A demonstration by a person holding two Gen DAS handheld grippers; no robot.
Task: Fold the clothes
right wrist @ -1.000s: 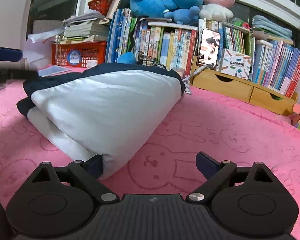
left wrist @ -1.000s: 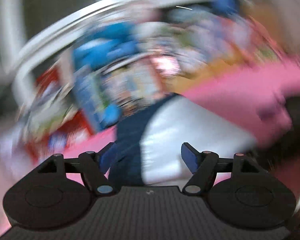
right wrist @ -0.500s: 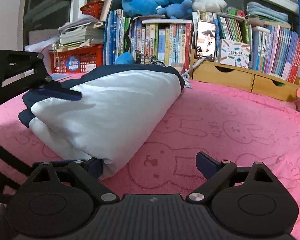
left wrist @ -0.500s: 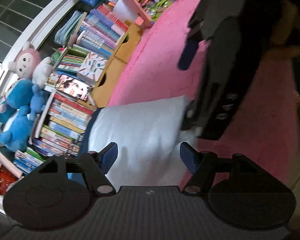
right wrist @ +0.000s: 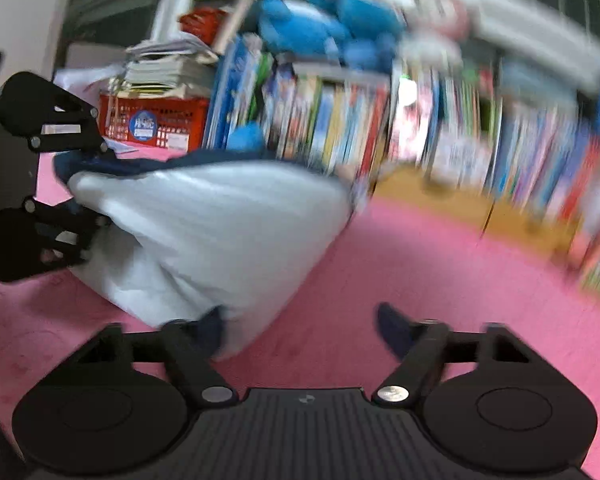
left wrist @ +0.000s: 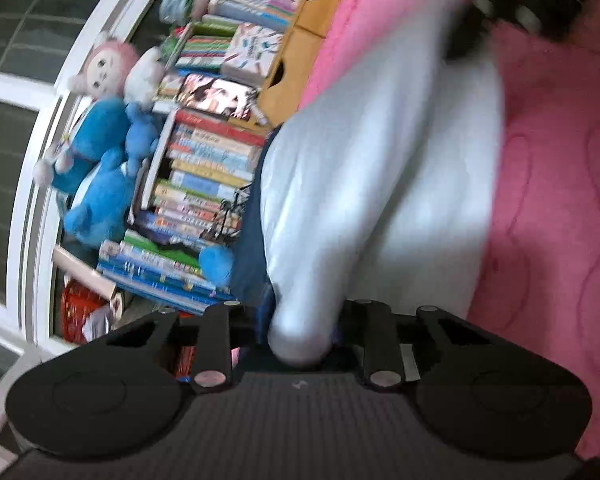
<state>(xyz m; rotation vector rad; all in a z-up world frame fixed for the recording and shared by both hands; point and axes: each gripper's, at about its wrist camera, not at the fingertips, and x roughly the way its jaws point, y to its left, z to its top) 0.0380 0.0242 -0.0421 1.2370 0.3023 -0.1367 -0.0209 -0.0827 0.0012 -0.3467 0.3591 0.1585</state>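
L gripper (left wrist: 300, 332): jaws closing, a rounded wad of the white garment (left wrist: 380, 168) bunched between the fingers and filling the gap; looks pinched, pads themselves mostly hidden by cloth. Seen from R cam, L gripper (right wrist: 66, 184) sits at the garment's far-left end, one finger above, one below.

R gripper (right wrist: 300, 328): jaws closing but a wide gap remains. Near corner of garment lies against its left finger (right wrist: 210, 330); right finger clear of cloth, over the pink blanket (right wrist: 420, 264). Not a grip yet.

Garment: white w/ navy trim, already folded into a thick bundle lying on blanket, in front of bookshelf (right wrist: 340, 120).

Progress, est.: main folds done. Left: R to secure its corner, then prob. one last fold or a lift/shift of the bundle. Pics blurred; can't tell which.
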